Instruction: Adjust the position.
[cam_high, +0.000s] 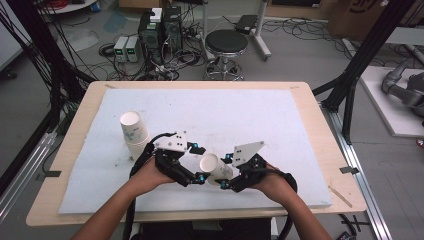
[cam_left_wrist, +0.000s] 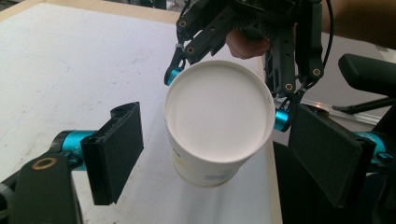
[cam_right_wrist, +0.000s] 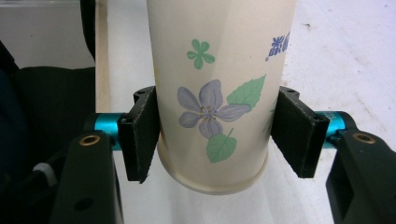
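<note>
Pinching paper cup (cam_high: 216, 169): right tool (cam_high: 226, 172) | left tool (cam_high: 197, 162) spread, flanking cup base untouched | cup stack (cam_high: 134, 132) beside

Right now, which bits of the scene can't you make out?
- Held cup: its top is cut off by the right gripper view's upper edge; the blue print is cropped.
- Stacked cups: count too small to tell in the high view.
- Right tongs: one pad is hidden behind the cup there.
</note>
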